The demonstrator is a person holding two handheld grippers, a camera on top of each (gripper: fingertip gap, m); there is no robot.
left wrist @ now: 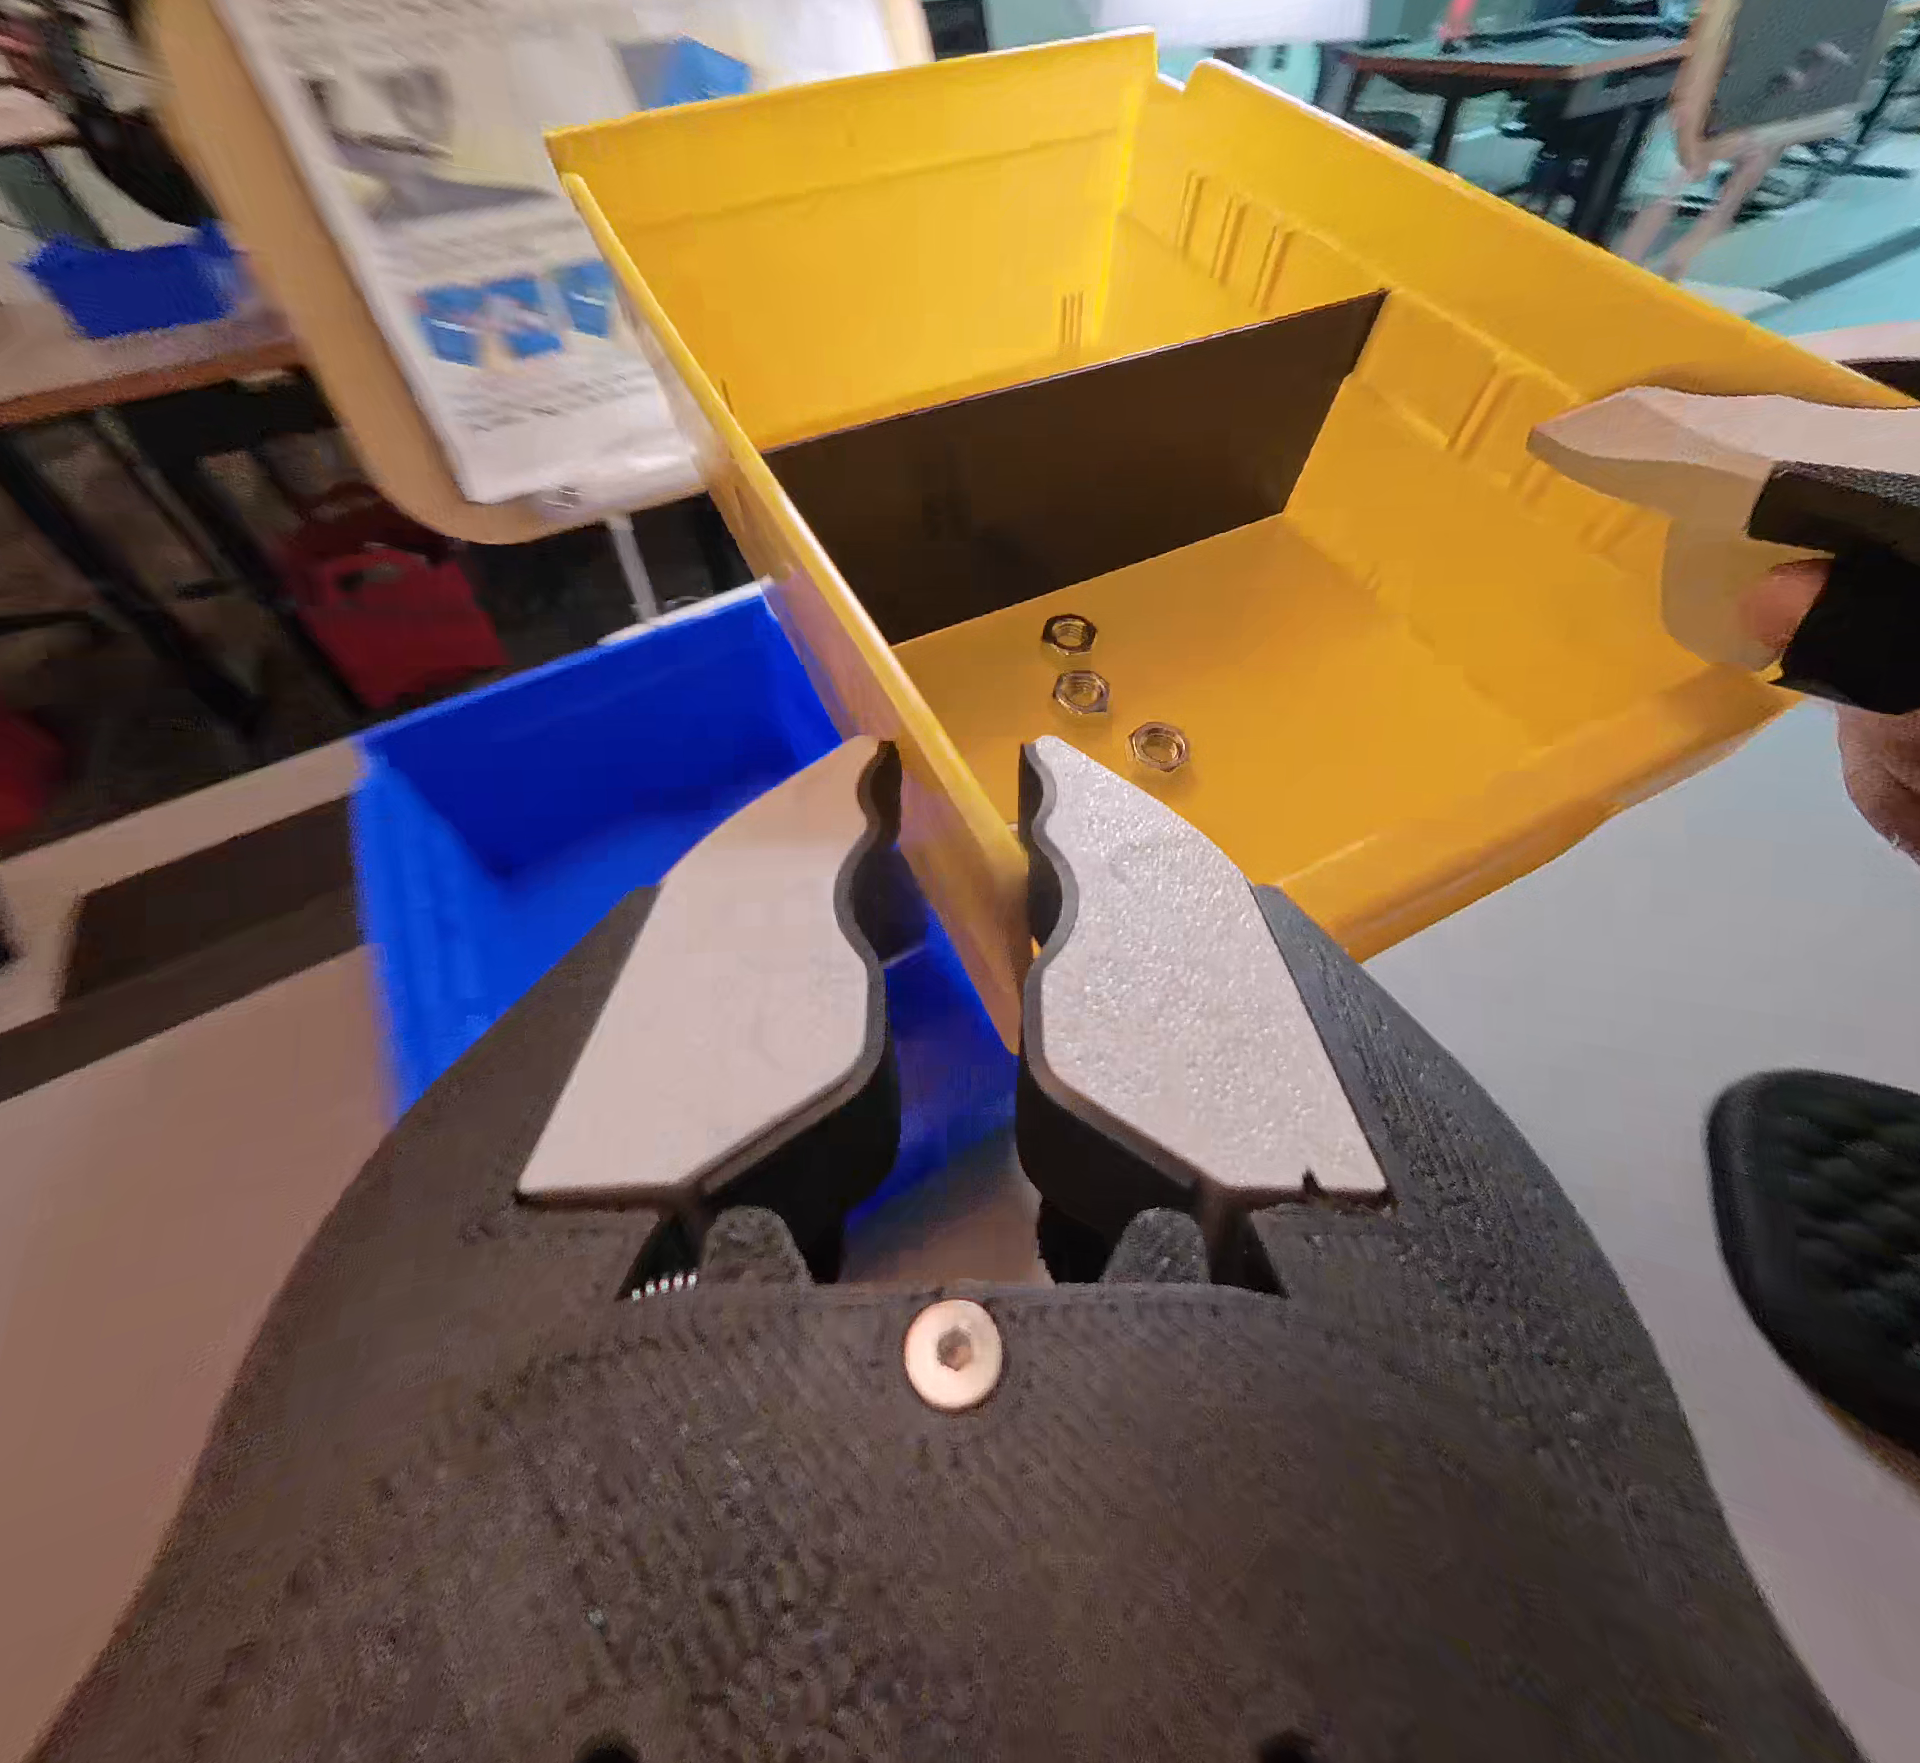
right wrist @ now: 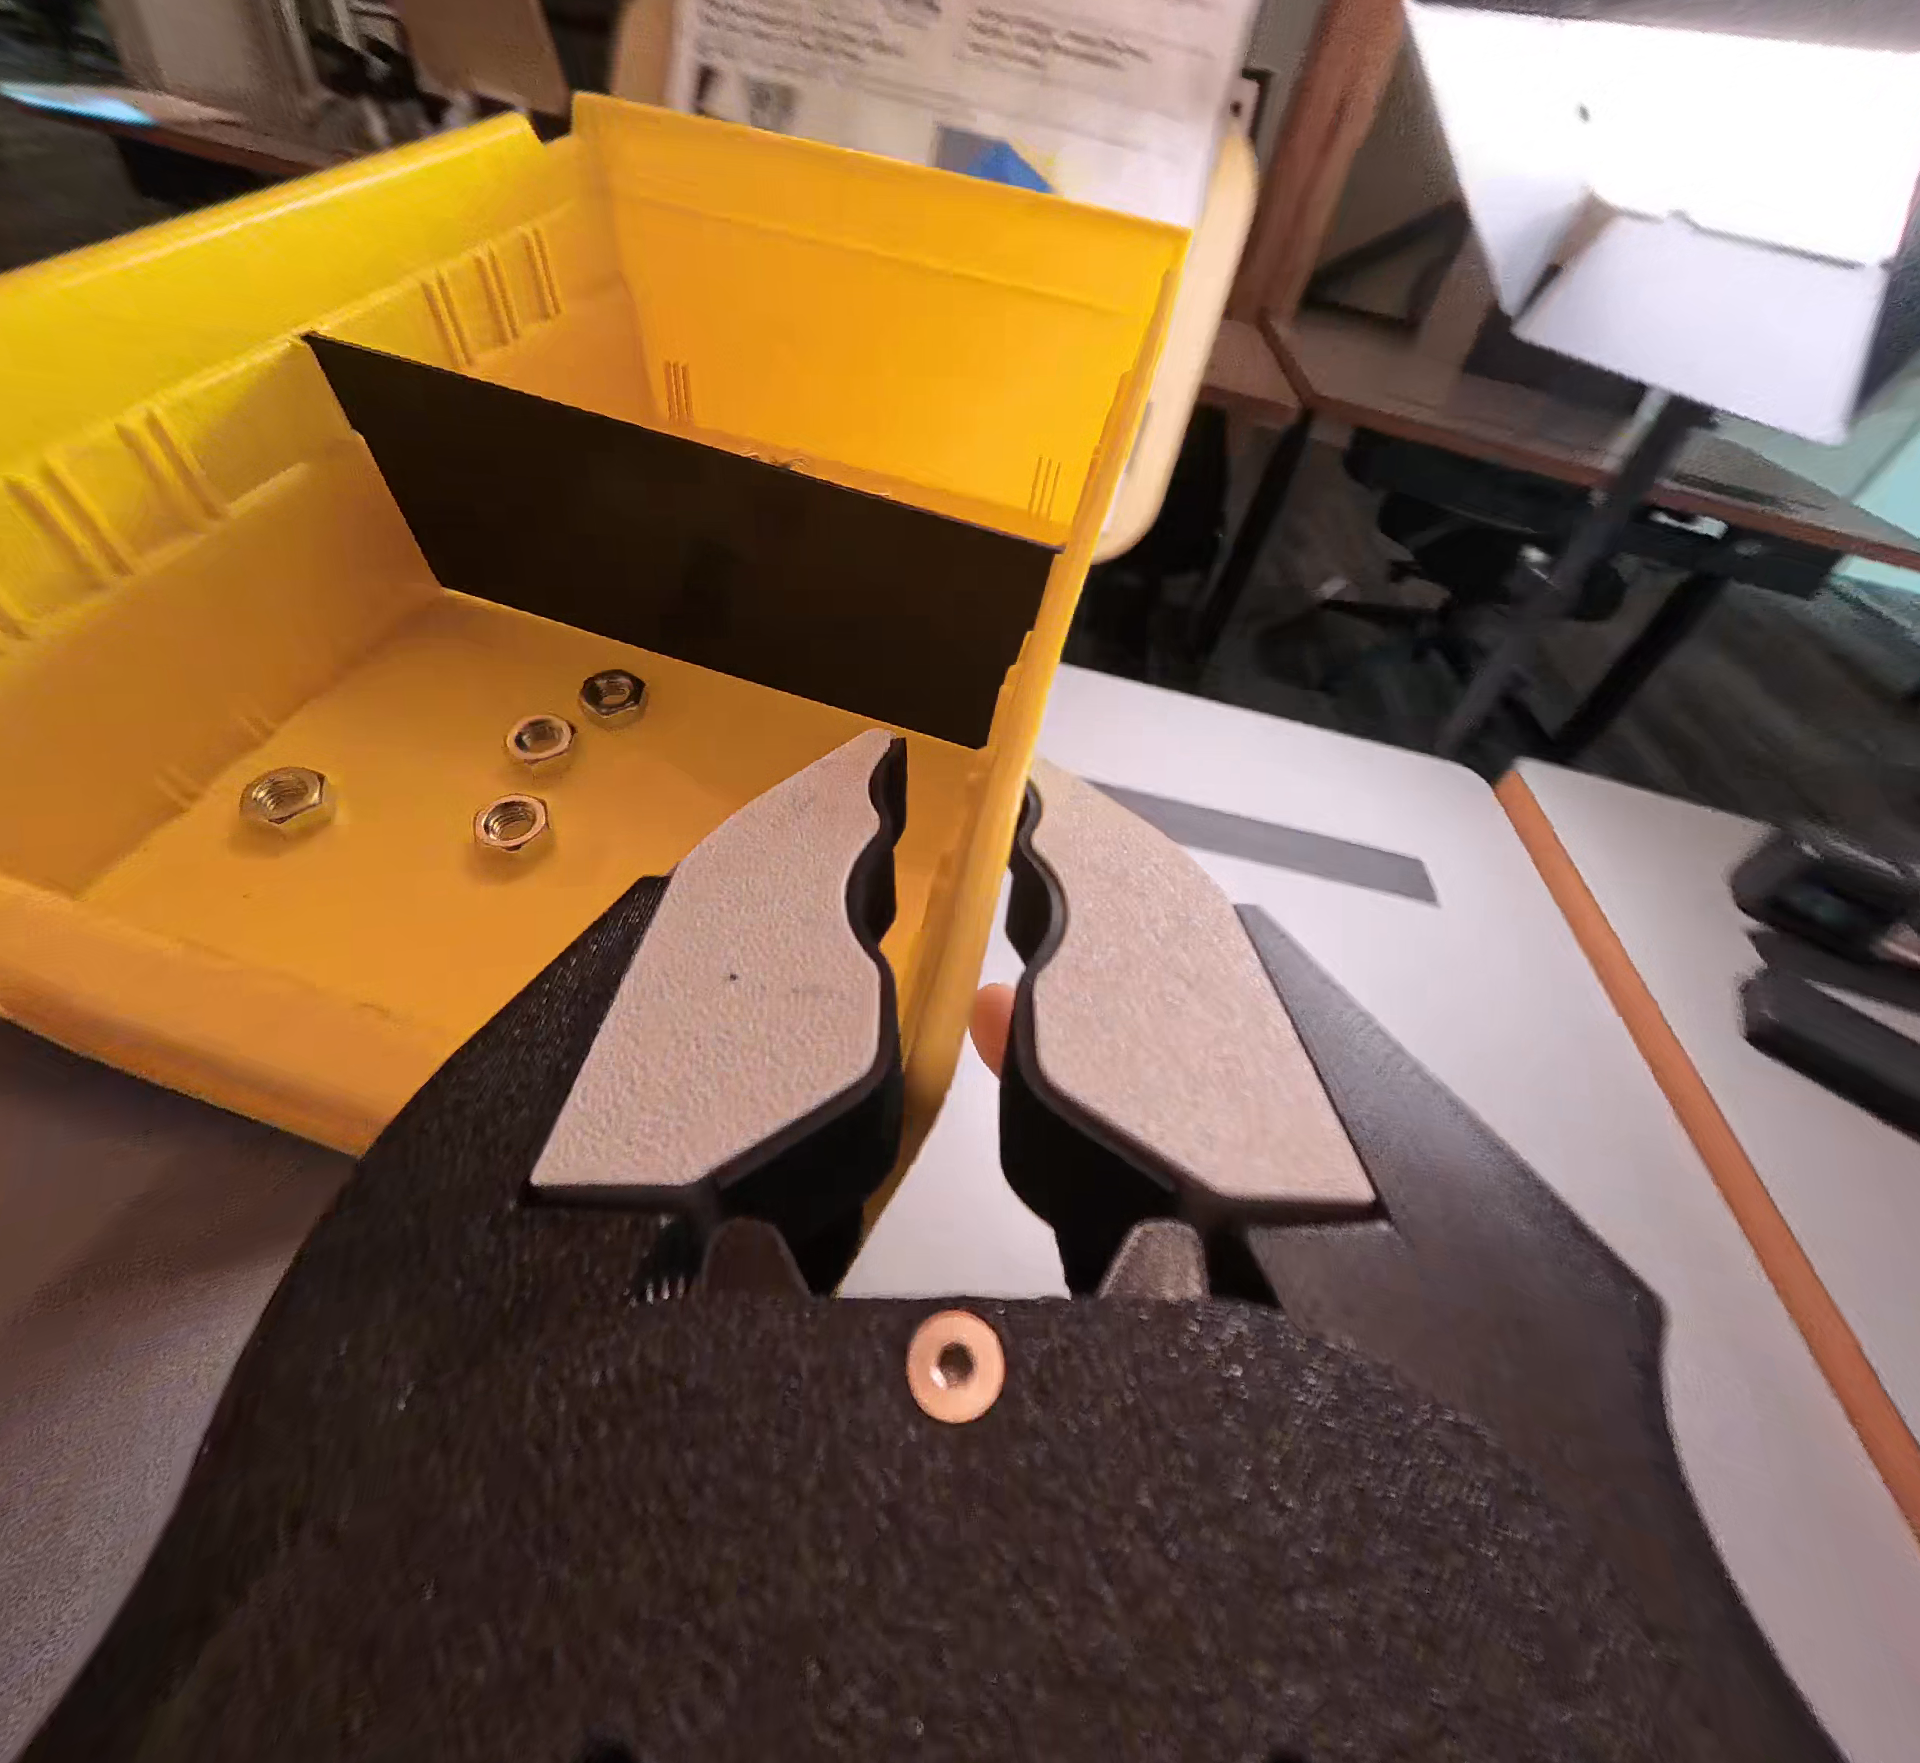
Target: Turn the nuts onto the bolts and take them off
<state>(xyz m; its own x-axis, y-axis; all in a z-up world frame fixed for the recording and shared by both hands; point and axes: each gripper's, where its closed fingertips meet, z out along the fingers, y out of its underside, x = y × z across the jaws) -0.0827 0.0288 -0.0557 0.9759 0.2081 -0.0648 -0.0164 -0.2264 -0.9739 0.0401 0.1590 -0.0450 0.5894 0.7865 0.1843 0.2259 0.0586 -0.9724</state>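
Observation:
A yellow bin (left wrist: 883,259) with a black divider (left wrist: 1039,487) holds loose brass nuts (left wrist: 1081,692) in its front compartment. My left gripper (left wrist: 961,763) is clamped on the bin's left wall. My right gripper (right wrist: 966,763) is clamped on the bin's right wall (right wrist: 1039,674). Its finger also shows in the left wrist view (left wrist: 1662,466) at the far rim. The right wrist view shows several nuts (right wrist: 510,823) on the bin floor in front of the divider (right wrist: 707,560). The bin sits tilted between both grippers. No bolts are in view.
A blue bin (left wrist: 582,809) stands just left of the yellow one. A board with a printed sheet (left wrist: 436,155) rises behind. The grey table (right wrist: 1351,1038) has a dark tape strip (right wrist: 1278,846) and an orange-edged seam on the right. Black objects (right wrist: 1829,892) lie beyond it. Left tips to right tips: about 20 cm.

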